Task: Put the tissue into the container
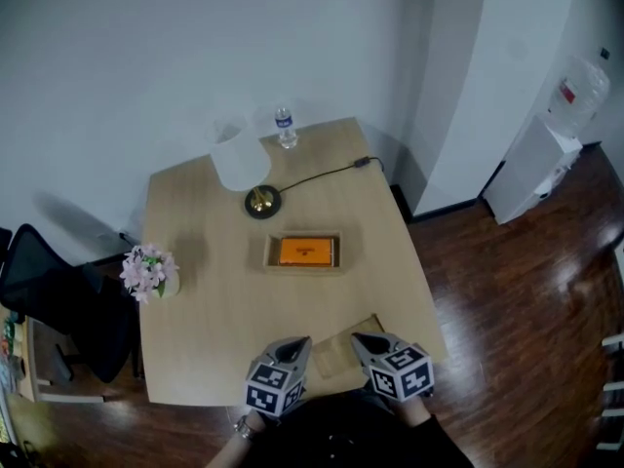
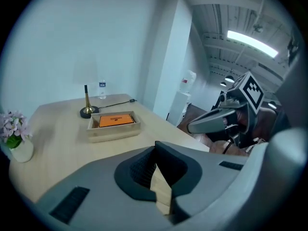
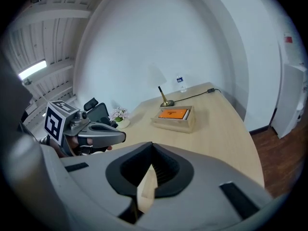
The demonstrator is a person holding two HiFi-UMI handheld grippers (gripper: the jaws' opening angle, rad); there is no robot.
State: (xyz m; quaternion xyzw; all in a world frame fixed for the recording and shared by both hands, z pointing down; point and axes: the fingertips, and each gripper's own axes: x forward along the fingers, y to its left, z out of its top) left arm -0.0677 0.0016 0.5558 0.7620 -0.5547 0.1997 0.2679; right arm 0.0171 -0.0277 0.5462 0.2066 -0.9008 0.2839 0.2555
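A shallow wooden container [image 1: 303,236] sits mid-table with an orange tissue pack [image 1: 306,252] lying inside it. The left gripper view shows the same container [image 2: 113,130] and pack [image 2: 115,120] far ahead, and so does the right gripper view, container [image 3: 174,123] and pack [image 3: 173,113]. My left gripper [image 1: 298,344] and right gripper [image 1: 359,340] hover side by side at the table's near edge, well short of the container. Both are shut with nothing between their jaws. A flat tan wooden piece [image 1: 336,351] lies on the table between them.
A white-shaded lamp [image 1: 242,164] with a brass base and a cable stands behind the container, and a water bottle [image 1: 285,128] beyond it. A pot of pink flowers [image 1: 148,271] is at the left edge. A black chair [image 1: 49,300] stands left of the table, a water dispenser [image 1: 546,154] far right.
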